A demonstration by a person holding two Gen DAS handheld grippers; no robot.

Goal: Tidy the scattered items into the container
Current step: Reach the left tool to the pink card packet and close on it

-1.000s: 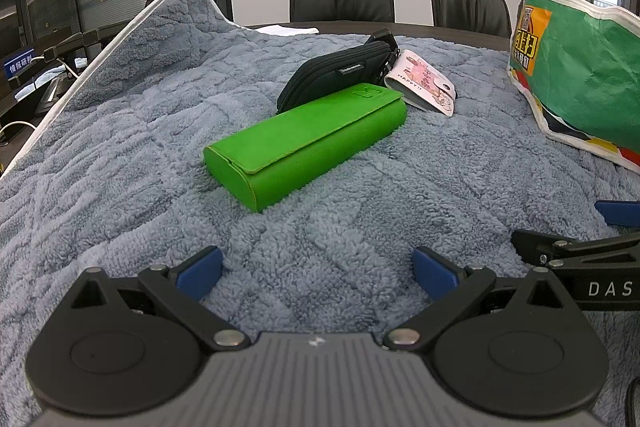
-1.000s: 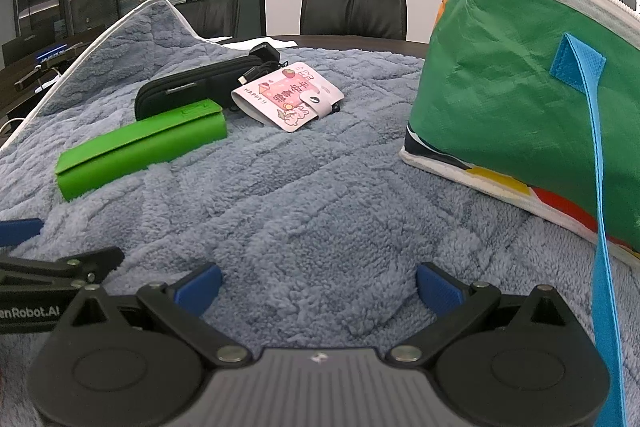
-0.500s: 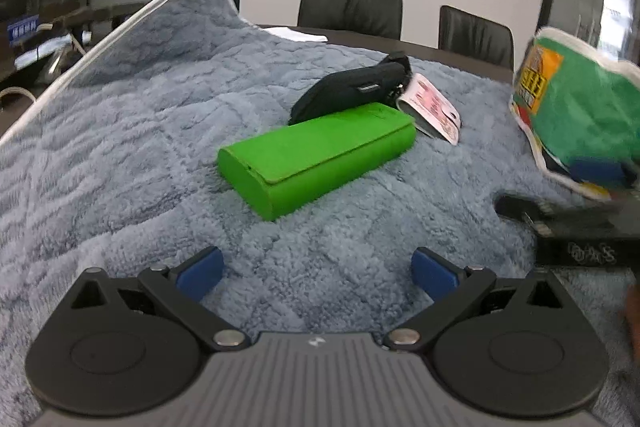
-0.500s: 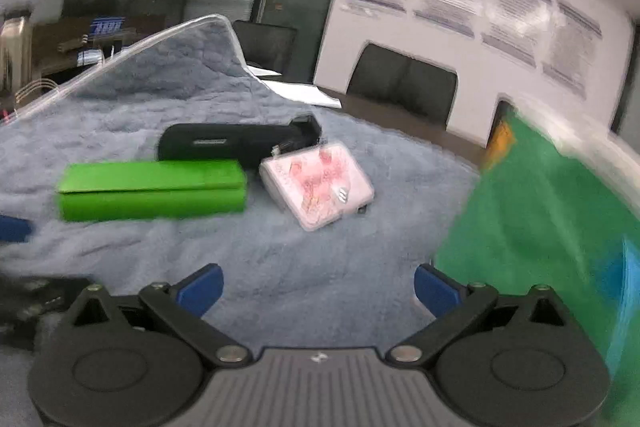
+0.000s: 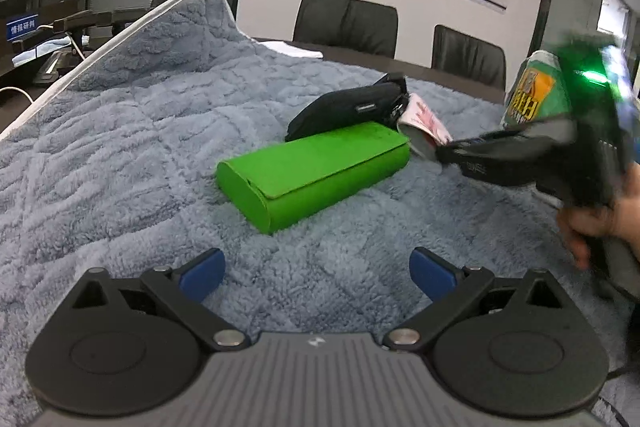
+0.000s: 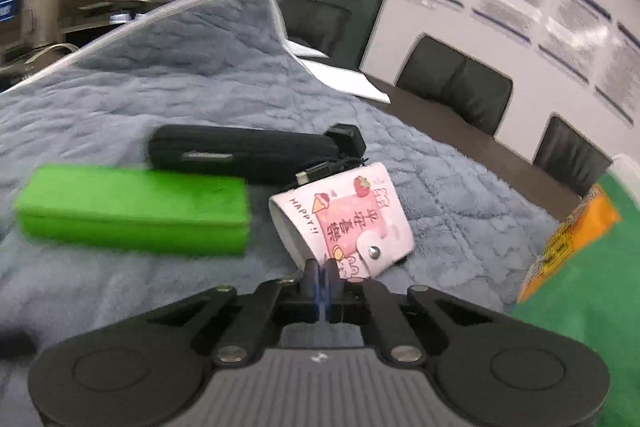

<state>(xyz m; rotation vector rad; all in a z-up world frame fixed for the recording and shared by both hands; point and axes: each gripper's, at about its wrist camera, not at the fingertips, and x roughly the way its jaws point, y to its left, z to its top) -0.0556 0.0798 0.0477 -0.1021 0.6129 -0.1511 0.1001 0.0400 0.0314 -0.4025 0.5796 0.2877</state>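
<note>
A green case [image 5: 316, 167] [image 6: 132, 211] lies on the grey-blue blanket [image 5: 120, 147], with a black pouch [image 5: 352, 107] [image 6: 244, 153] right behind it. A pink card wallet [image 6: 348, 219] [image 5: 424, 123] lies to their right. My right gripper [image 6: 322, 273] [image 5: 440, 151] is at the wallet's near edge, its jaws closing. The blue pads meet with nothing seen between them. My left gripper [image 5: 316, 275] stands open, low over the blanket in front of the green case. The green bag [image 6: 580, 267] [image 5: 536, 99] stands at the right.
A black plug and cable [image 6: 344, 143] lie by the pouch's right end. The blanket's raised corner [image 5: 200, 11] stands at the back left. Black chairs [image 5: 344, 23] and papers [image 6: 340, 79] are beyond. A hand [image 5: 608, 223] holds the right gripper.
The right gripper moved left toward the pink wallet, rolled, and its jaws went from wide open to shut. The left gripper rolled slightly and stayed open.
</note>
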